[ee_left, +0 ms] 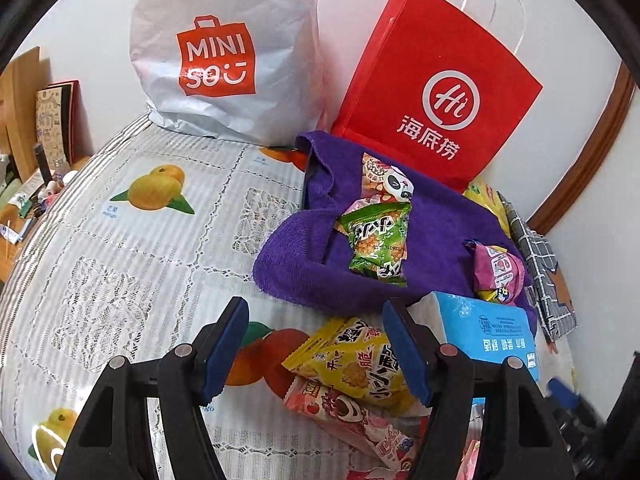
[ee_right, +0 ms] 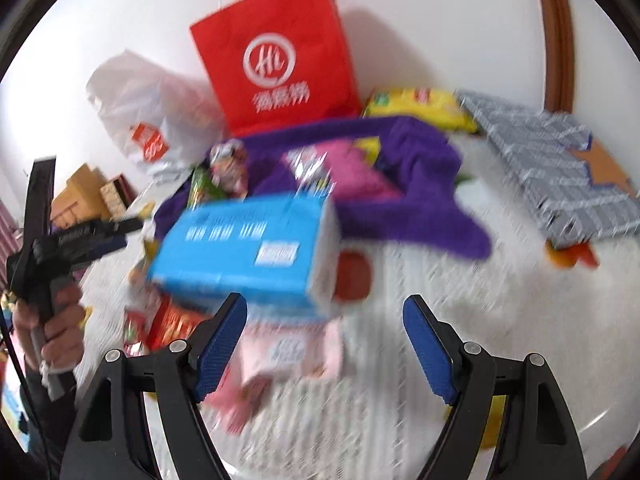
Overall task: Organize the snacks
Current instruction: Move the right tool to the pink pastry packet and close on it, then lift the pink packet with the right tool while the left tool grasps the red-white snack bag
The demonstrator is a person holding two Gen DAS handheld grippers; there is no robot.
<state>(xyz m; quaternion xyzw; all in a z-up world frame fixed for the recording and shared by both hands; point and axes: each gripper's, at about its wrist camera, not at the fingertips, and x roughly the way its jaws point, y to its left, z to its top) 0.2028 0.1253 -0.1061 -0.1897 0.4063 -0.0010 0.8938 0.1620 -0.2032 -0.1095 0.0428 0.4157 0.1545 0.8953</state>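
A purple cloth-lined tray holds a green snack packet, a panda packet and a pink packet. A yellow packet and a pink strawberry packet lie in front of it, between the fingers of my open left gripper. A blue tissue box sits beside the tray, also in the blurred right wrist view. My right gripper is open and empty above a pink pack.
A white Miniso bag and a red paper bag stand against the wall. A grey checked pouch and a yellow bag lie at the right. The left gripper and hand show at the left. A cluttered desk is beyond the fruit-print tablecloth.
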